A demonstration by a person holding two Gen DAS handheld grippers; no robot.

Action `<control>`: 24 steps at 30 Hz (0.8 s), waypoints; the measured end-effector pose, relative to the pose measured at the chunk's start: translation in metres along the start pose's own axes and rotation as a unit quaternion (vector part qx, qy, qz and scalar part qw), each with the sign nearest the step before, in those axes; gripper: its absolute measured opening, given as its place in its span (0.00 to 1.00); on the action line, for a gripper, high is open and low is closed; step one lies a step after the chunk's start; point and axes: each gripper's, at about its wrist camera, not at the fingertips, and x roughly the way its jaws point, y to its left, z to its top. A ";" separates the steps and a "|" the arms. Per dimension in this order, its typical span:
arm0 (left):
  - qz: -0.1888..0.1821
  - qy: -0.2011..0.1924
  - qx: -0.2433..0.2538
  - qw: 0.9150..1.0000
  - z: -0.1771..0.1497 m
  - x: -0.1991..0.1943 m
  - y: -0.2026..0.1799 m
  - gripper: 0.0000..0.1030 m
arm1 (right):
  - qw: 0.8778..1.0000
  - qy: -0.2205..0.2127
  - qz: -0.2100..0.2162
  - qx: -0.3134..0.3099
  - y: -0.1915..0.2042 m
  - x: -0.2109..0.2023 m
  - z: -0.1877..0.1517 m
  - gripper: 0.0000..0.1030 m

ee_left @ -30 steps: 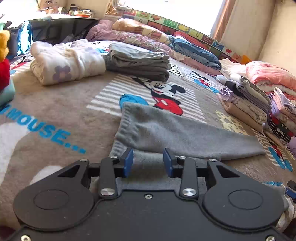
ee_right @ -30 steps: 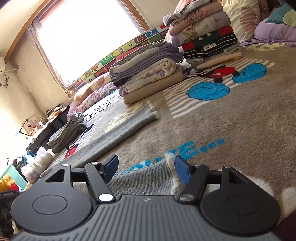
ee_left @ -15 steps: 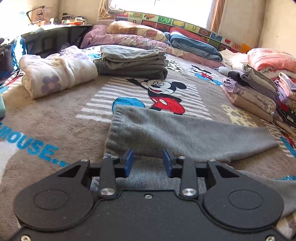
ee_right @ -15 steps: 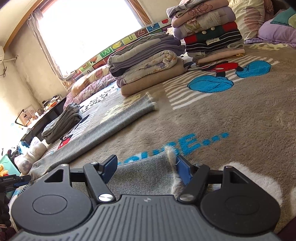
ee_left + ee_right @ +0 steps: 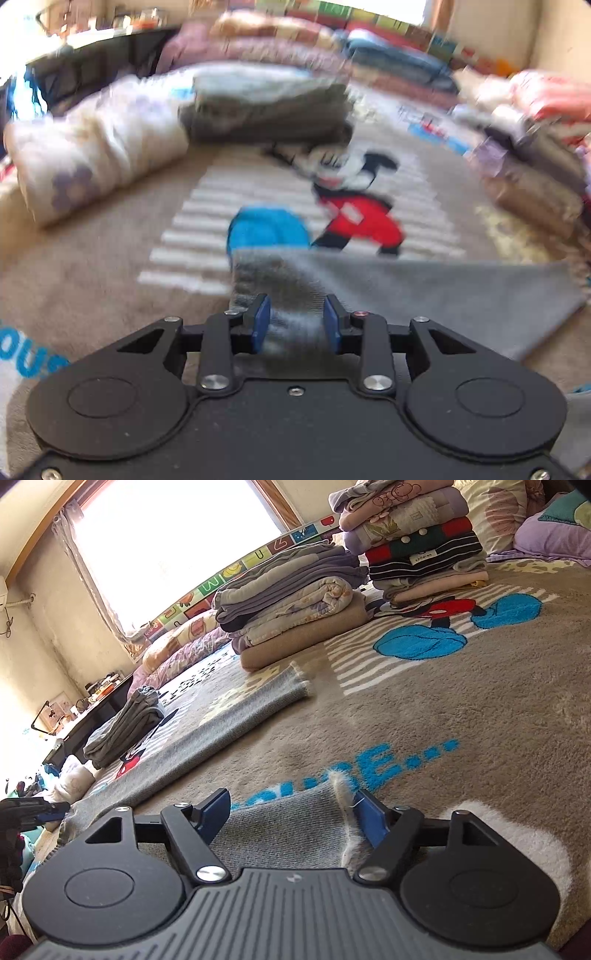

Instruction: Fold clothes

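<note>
Grey knit trousers lie flat on the Mickey Mouse blanket. In the left wrist view my left gripper is open, with its blue pads either side of the waistband end of the grey cloth. In the right wrist view the other leg's cuff end lies between the pads of my open right gripper. The far leg stretches away to the left. My left gripper also shows at the left edge of the right wrist view.
Folded grey clothes and a white floral bundle lie at the back left. Folded stacks and a taller pile stand beyond the right gripper. Pillows and bedding line the window wall.
My left gripper has moved forward over the grey cloth and its view is now blurred by motion. My right gripper has crept forward so the cuff sits deeper between its pads.
</note>
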 end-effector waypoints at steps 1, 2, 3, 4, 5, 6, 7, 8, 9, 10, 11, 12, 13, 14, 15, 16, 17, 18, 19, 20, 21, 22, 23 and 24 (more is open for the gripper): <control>-0.004 -0.009 0.011 1.000 0.002 0.004 0.000 0.29 | 1.000 -0.001 0.001 0.001 0.000 -0.001 0.000 0.71; -0.003 -0.008 0.012 1.000 0.007 0.003 -0.001 0.29 | 1.000 -0.001 0.002 0.003 -0.001 -0.001 0.000 0.72; -0.007 -0.011 0.005 1.000 0.011 -0.003 -0.002 0.30 | 1.000 -0.002 0.003 0.006 -0.001 -0.001 0.000 0.71; -0.012 -0.015 -0.003 1.000 0.014 -0.009 -0.001 0.30 | 1.000 -0.002 0.004 0.008 -0.002 -0.001 0.000 0.71; -0.017 -0.020 -0.011 1.000 0.017 -0.015 -0.001 0.30 | 1.000 -0.003 0.004 0.010 -0.002 -0.001 0.000 0.71; -0.020 -0.024 -0.014 0.999 0.019 -0.019 -0.002 0.30 | 1.000 -0.004 0.005 0.010 -0.003 -0.001 0.000 0.72; -0.020 -0.025 -0.013 0.999 0.020 -0.019 -0.002 0.30 | 1.000 -0.004 0.006 0.011 -0.003 -0.001 0.000 0.73; -0.019 -0.025 -0.010 0.999 0.021 -0.017 -0.003 0.30 | 1.000 -0.005 0.008 0.011 -0.003 0.000 0.000 0.73; -0.007 -0.016 -0.011 1.000 0.023 -0.008 -0.001 0.30 | 1.000 -0.005 0.010 0.010 -0.004 0.001 0.000 0.74; 0.006 -0.001 -0.012 1.000 0.023 0.004 0.002 0.30 | 1.000 -0.005 0.011 0.008 -0.004 0.002 0.000 0.75; 0.007 0.002 -0.012 1.000 0.023 0.013 0.006 0.33 | 1.000 -0.006 0.012 0.006 -0.003 0.003 -0.001 0.76; 0.005 0.002 -0.012 1.000 0.023 0.021 0.011 0.33 | 1.000 -0.006 0.013 0.005 -0.003 0.004 0.000 0.77; 0.007 0.006 -0.015 1.000 0.027 0.023 0.012 0.33 | 1.000 -0.007 0.014 0.006 -0.004 0.004 0.000 0.77; 0.010 0.011 -0.026 1.000 0.032 0.021 0.011 0.33 | 1.000 -0.008 0.014 0.008 -0.004 0.004 0.000 0.77; 0.007 0.013 -0.033 0.999 0.034 0.018 0.011 0.35 | 1.000 -0.009 0.014 0.009 -0.004 0.004 0.000 0.77; 0.002 0.014 -0.037 0.999 0.035 0.016 0.010 0.37 | 1.000 -0.010 0.014 0.011 -0.005 0.004 0.000 0.77; 0.000 0.008 -0.041 0.999 0.034 0.010 0.011 0.37 | 1.000 -0.011 0.014 0.012 -0.005 0.005 0.000 0.77; -0.002 0.002 -0.045 0.999 0.032 0.003 0.012 0.37 | 1.000 -0.011 0.014 0.012 -0.005 0.005 0.000 0.77; -0.005 -0.005 -0.049 0.999 0.030 -0.003 0.013 0.38 | 1.000 -0.012 0.015 0.012 -0.005 0.005 0.000 0.77; -0.003 -0.015 -0.051 0.999 0.026 -0.013 0.015 0.38 | 1.000 -0.012 0.016 0.013 -0.005 0.004 0.000 0.77; 0.000 -0.026 -0.053 0.998 0.023 -0.024 0.016 0.38 | 1.000 -0.013 0.017 0.014 -0.006 0.004 -0.001 0.77; 0.000 -0.035 -0.057 0.998 0.019 -0.033 0.018 0.38 | 1.000 -0.013 0.018 0.015 -0.006 0.003 -0.001 0.77; -0.002 -0.045 -0.062 0.997 0.014 -0.043 0.020 0.38 | 1.000 -0.013 0.018 0.017 -0.006 0.003 -0.001 0.77; -0.001 -0.052 -0.064 0.997 0.010 -0.052 0.022 0.38 | 1.000 -0.014 0.018 0.018 -0.006 0.003 -0.001 0.77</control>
